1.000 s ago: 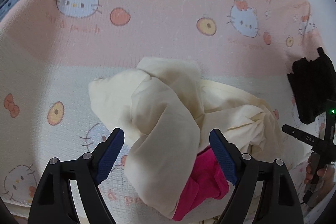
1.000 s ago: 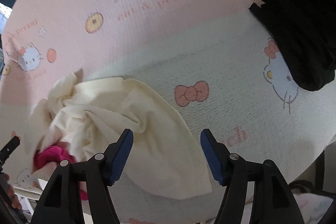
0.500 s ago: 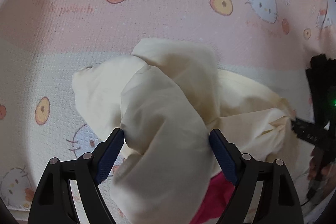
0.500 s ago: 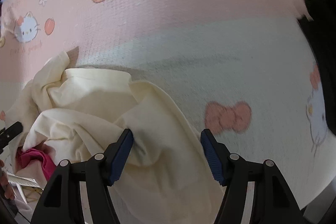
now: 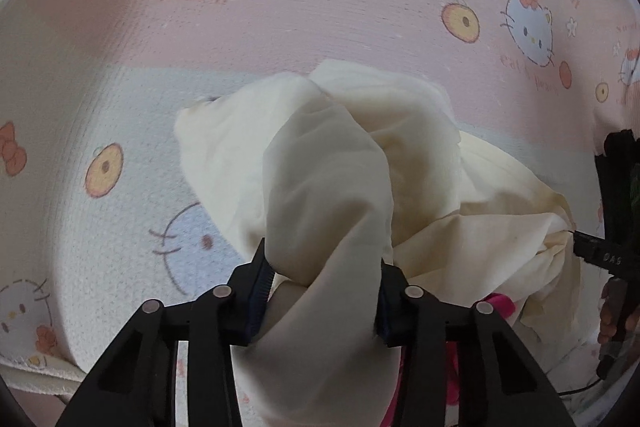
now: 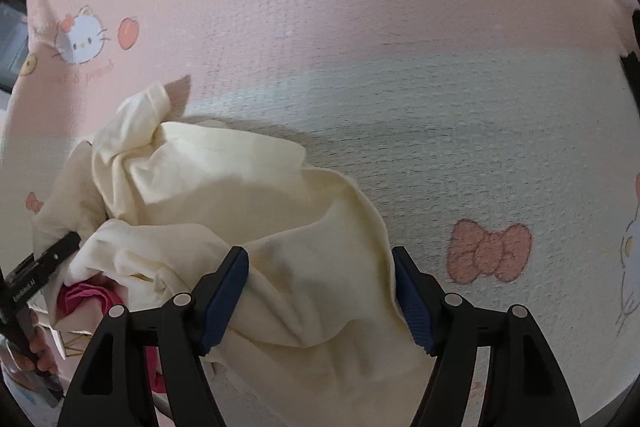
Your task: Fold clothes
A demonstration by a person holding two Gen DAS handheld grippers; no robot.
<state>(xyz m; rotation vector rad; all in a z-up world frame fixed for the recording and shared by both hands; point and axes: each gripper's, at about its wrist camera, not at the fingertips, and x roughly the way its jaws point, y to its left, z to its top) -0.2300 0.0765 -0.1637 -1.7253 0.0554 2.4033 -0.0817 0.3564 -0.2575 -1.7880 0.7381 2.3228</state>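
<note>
The left tool (image 5: 322, 291) has just closed onto a fold of the crumpled cream cotton garment (image 5: 360, 195) at six o'clock; the right tool (image 6: 320, 291) gapes over it. Lift slowly, shedding the pink cloth (image 6: 84, 297).

The left gripper (image 5: 324, 283) has sunk onto the cream garment (image 5: 332, 195), and its jaws, wide apart a moment ago, have just been closing and now pinch a thick fold between the pads. The right gripper (image 6: 320, 291) has slid over the garment's edge, jaws slightly wider, fabric lying loosely between them.
</note>
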